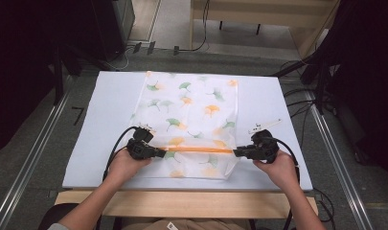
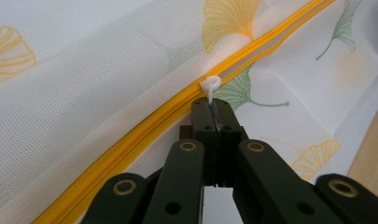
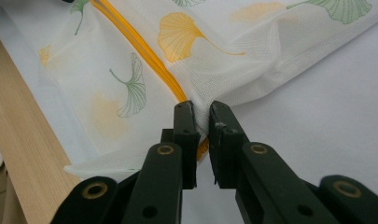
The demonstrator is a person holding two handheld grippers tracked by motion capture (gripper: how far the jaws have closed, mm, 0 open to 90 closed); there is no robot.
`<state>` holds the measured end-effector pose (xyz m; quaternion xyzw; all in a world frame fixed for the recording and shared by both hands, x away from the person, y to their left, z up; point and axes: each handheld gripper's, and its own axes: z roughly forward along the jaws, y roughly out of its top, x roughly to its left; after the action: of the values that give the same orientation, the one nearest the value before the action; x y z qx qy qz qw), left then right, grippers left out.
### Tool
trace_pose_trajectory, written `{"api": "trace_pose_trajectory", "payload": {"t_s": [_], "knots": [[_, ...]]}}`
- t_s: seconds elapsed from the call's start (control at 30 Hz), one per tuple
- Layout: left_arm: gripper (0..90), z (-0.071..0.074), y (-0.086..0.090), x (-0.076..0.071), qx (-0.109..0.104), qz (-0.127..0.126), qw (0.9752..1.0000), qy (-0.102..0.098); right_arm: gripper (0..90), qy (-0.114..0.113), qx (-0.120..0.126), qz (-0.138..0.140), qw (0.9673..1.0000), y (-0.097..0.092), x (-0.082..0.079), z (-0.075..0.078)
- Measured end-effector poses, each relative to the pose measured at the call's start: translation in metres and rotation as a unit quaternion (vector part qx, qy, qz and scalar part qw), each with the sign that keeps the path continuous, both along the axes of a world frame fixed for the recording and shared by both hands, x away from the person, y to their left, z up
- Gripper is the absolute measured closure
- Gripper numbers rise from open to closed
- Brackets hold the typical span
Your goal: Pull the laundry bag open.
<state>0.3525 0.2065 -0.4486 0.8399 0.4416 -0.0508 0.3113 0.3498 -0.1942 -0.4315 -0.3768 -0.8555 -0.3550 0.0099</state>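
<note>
A white mesh bag (image 1: 189,120) printed with green and orange ginkgo leaves lies flat on the table, an orange zipper (image 1: 196,150) running across its near part. My left gripper (image 1: 160,154) is at the zipper's left end, shut on the white zipper pull (image 2: 210,86). In the left gripper view the jaws meet on the pull's tab beside the orange zipper (image 2: 149,121). My right gripper (image 1: 237,153) is at the bag's right edge, shut on the mesh and the zipper's end (image 3: 179,93). In the right gripper view my right gripper (image 3: 201,109) pinches fabric between its jaws.
The bag rests on a white sheet (image 1: 110,110) covering a wooden table (image 1: 182,203). Beyond the far edge, cables and dark equipment (image 1: 148,48) sit on the floor. A small white strip (image 1: 266,125) lies right of the bag.
</note>
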Motion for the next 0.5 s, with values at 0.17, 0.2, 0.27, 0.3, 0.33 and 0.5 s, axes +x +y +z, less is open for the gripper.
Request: {"api": "trace_pose_trajectory", "payload": {"t_s": [0.17, 0.2, 0.27, 0.3, 0.33, 0.5], "knots": [[90.0, 0.001, 0.003, 0.000, -0.009, -0.002, 0.9999, 0.008, 84.3, 0.003, 0.001, -0.001, 1.0000, -0.001, 0.000, 0.000], [90.0, 0.001, 0.004, 0.000, -0.010, -0.003, 0.9999, 0.010, 84.3, 0.003, 0.000, -0.001, 1.0000, -0.001, 0.001, 0.000], [90.0, 0.001, 0.005, 0.000, -0.016, -0.002, 0.9997, 0.017, 84.3, 0.003, 0.002, -0.001, 1.0000, -0.001, 0.001, 0.000], [90.0, 0.002, 0.006, 0.001, -0.019, -0.002, 0.9996, 0.023, 84.3, 0.003, 0.002, -0.001, 1.0000, -0.001, 0.001, 0.000], [90.0, 0.002, 0.008, 0.001, -0.023, 0.002, 0.9994, 0.025, 84.3, 0.003, 0.003, 0.000, 1.0000, -0.001, 0.001, 0.000], [90.0, 0.001, 0.012, 0.002, -0.011, 0.004, 0.9994, 0.033, 84.3, 0.003, 0.003, 0.000, 1.0000, -0.001, 0.001, 0.000]]}}
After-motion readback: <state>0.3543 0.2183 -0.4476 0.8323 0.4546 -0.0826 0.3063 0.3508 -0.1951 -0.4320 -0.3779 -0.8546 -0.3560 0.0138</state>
